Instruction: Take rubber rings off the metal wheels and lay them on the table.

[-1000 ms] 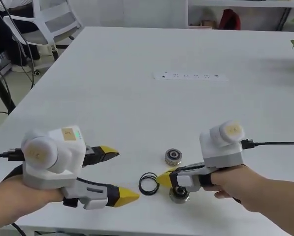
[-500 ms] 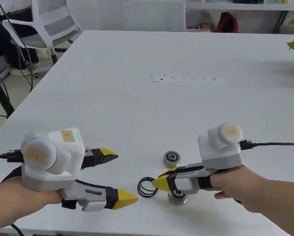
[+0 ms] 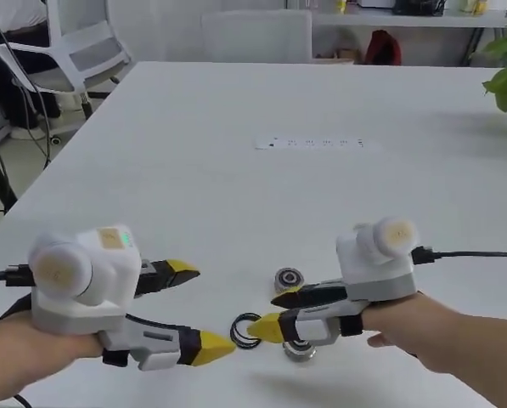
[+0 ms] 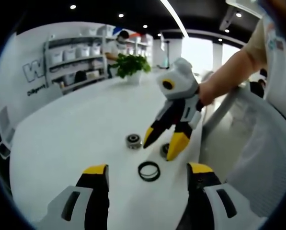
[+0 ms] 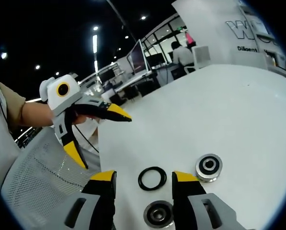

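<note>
The right claw (image 3: pixel 273 313) has its two jaws spread with nothing between them. Its yellow tips are just beside the black rubber ring (image 3: pixel 245 330), which lies flat on the white table (image 3: pixel 236 195). In the head view the ring looks like two loops, one upon the other, but I cannot tell for sure if it is one ring or two. The left claw (image 3: pixel 198 308) is also wide apart and holds nothing. The ring lies on the table in front of its gap, as the left gripper view shows.

Two metal wheels are on the table. The near wheel (image 3: pixel 298 349) lies under the body of the right claw and, as far as the right gripper view shows, touches neither jaw. The far wheel (image 3: pixel 289 278) lies just beyond the upper jaw of that claw. I cannot tell if a ring sits in the groove of either wheel.

To my judgement, this ring is already laid down and the step in hand is the turn to the next wheel. The next move asks one claw to hold a wheel steady and the other to catch the thin rubber at its rim, which needs a fine, low approach.

The right hand (image 3: pixel 410 327) and the left hand (image 3: pixel 32 340) are held low near the table edge, with the forearms coming in from each side. The claws lie almost level, pointing toward each other.
</note>
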The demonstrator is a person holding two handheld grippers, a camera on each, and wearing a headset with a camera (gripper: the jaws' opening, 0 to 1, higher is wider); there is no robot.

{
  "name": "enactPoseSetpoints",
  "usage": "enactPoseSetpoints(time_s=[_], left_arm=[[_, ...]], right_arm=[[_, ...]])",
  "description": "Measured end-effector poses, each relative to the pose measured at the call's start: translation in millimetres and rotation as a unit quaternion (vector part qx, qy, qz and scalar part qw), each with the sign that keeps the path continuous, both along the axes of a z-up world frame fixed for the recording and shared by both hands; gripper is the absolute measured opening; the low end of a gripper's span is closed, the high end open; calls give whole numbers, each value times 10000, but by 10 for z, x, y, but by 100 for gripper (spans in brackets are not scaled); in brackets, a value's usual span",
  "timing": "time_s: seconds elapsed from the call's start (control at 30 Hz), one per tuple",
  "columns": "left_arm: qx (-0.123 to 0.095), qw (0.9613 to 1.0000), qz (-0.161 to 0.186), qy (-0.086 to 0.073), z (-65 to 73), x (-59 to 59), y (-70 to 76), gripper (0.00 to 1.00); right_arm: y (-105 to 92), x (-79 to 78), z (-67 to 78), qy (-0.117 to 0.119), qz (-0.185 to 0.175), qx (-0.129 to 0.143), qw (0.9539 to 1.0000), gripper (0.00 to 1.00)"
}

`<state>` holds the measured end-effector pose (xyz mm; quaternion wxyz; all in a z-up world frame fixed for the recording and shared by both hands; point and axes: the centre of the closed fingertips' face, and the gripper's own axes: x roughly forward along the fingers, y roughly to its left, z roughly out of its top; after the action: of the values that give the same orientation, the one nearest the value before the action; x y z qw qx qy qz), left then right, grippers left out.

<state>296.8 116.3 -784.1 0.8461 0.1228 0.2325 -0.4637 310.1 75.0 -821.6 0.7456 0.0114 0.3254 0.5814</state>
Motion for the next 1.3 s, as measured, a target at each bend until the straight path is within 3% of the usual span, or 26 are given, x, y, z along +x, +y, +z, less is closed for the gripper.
enactPoseSetpoints(time_s=[0.17, 0.7, 0.9, 1.3], left_arm=[[-49, 9999, 55, -71, 82, 23, 9, 67], [-121, 9995, 141, -244, 261, -5, 31, 69], [-164, 9992, 210, -300, 294, -11, 54, 70], [-230, 9982, 438, -346, 339, -51, 156, 74]], right_arm=[[-53, 76, 175, -166, -174, 258, 9994, 51], [-433, 130, 420, -962, -368, 233, 9944, 72], [-607, 125, 463, -1188, -444, 170, 9918, 76], [-891, 117, 484, -1414, -625, 83, 9879, 83]])
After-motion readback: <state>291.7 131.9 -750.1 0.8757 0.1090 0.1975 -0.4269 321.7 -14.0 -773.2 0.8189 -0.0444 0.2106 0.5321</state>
